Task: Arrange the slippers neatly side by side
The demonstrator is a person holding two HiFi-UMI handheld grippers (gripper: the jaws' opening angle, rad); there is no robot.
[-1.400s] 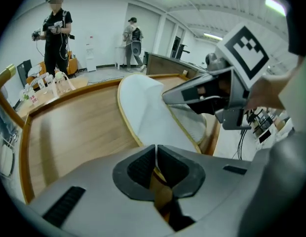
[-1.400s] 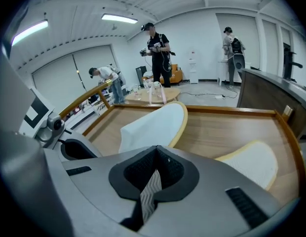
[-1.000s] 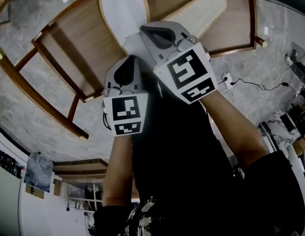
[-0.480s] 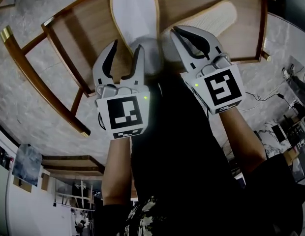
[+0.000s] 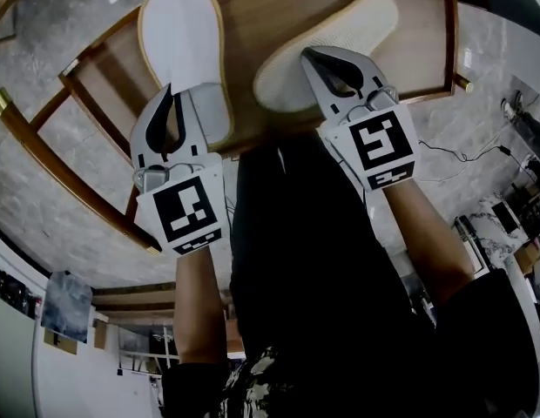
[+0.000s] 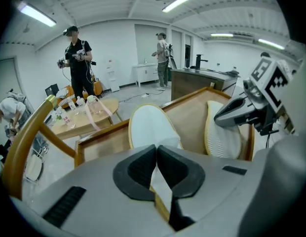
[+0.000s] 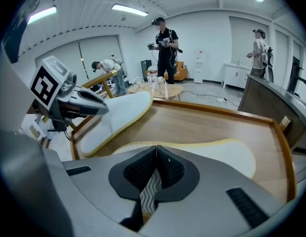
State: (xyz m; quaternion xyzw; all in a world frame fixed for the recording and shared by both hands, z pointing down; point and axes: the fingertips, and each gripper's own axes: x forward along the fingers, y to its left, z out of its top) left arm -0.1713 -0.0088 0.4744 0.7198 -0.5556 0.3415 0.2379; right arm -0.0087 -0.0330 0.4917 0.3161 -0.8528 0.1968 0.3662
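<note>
Two slippers lie on a wooden table (image 5: 253,7) with a raised rim. The left slipper (image 5: 183,46) is smooth white with a tan edge, and it also shows in the left gripper view (image 6: 148,125). My left gripper (image 5: 172,96) (image 6: 156,148) has its jaws closing tight on that slipper's heel edge, with white fabric and tan rim pinched between the pads. The right slipper (image 5: 327,50) (image 7: 217,154) is cream and textured. My right gripper (image 5: 320,57) (image 7: 156,151) is shut on its heel, and a zigzag sole shows between the jaws. The slippers lie apart, toes spreading outward.
The table's raised wooden rim (image 7: 227,113) runs along the far and right sides. A curved wooden rail (image 6: 24,137) stands at the left. Beyond are a low round table (image 6: 89,115) with small items, a dark counter (image 6: 192,80) and several people standing.
The left gripper's jaws stood open half a second ago and are now shut on the white slipper's heel. That slipper and the left gripper have shifted left. The right gripper stays shut on the cream slipper.
</note>
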